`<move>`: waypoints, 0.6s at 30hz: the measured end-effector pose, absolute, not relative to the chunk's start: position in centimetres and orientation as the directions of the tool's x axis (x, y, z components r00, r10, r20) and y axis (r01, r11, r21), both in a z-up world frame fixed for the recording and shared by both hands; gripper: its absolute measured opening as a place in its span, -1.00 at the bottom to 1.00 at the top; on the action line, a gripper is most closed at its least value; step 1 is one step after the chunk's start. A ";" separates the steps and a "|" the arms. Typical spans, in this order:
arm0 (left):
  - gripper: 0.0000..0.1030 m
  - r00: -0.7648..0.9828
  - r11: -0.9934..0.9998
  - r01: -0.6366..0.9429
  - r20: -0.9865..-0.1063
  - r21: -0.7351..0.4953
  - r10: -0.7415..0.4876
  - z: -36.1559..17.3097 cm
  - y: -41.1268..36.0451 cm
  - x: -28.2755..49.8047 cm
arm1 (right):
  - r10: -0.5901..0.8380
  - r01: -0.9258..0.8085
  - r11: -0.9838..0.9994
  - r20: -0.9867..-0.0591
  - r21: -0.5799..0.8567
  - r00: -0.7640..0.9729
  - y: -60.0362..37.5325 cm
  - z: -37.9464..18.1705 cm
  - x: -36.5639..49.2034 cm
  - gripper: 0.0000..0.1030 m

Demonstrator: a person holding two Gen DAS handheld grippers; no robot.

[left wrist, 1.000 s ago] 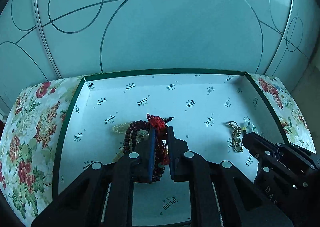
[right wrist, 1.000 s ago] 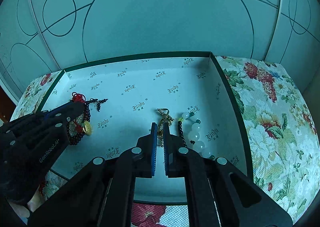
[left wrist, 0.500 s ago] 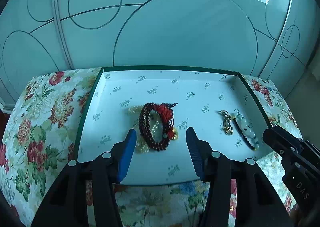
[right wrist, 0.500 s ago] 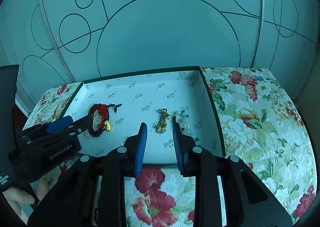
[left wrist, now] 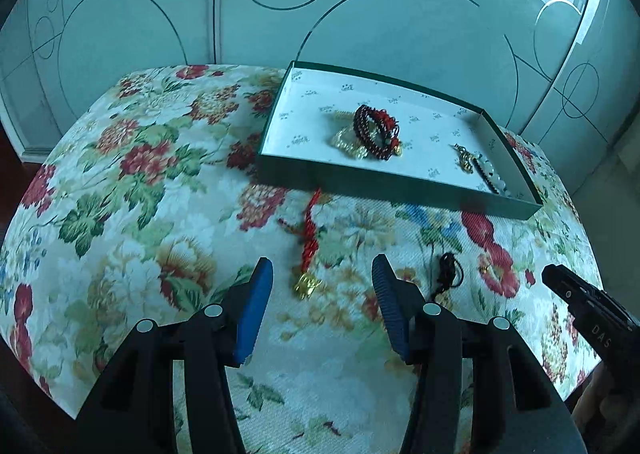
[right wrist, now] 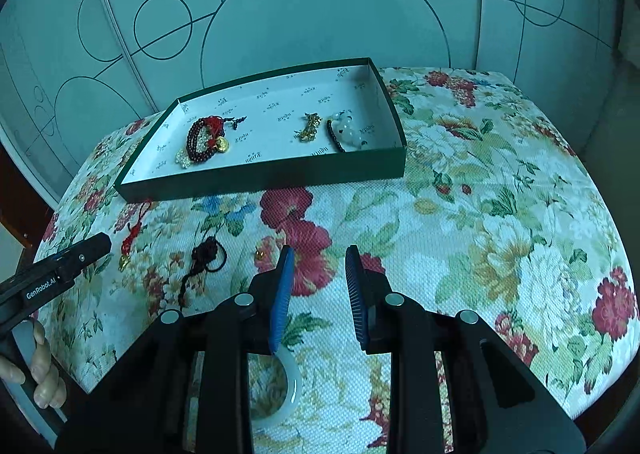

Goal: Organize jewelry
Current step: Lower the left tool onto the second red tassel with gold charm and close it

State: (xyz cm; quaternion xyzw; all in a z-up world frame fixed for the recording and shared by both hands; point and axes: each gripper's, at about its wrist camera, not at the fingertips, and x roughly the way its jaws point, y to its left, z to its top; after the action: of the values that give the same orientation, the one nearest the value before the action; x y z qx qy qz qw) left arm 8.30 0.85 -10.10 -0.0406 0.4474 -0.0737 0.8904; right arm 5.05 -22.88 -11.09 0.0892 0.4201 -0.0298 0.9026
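Both grippers parted, nothing gripped.
Left gripper (left wrist: 322, 284) is held over red charm (left wrist: 308, 242); right gripper (right wrist: 318, 274) narrower, over floral cloth (right wrist: 500, 214).

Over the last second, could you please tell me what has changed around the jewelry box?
Both tools let go and drew back from the green box: the left tool released the dark red bead bracelet, the right tool the gold chain. Both now hang open over the floral cloth. The box's jewelry stays put.
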 end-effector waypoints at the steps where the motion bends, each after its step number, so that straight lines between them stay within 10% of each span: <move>1: 0.01 0.588 0.987 0.088 -0.793 -0.133 -0.159 -10.3 1.1 7.8 | 0.019 0.129 0.983 -0.764 0.133 0.644 -22.8 -11.1 4.7 -0.49; 18: 0.01 0.569 0.989 0.060 -0.809 -0.136 -0.146 -11.6 2.2 7.3 | 0.027 0.125 0.983 -0.769 0.138 0.638 -22.1 -11.4 4.0 -0.49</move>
State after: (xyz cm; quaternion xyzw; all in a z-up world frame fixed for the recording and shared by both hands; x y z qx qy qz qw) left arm 7.26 2.22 -11.56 -0.0465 0.4604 -0.0581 0.8846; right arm 4.04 -22.06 -11.43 0.0894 0.4243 -0.0272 0.9007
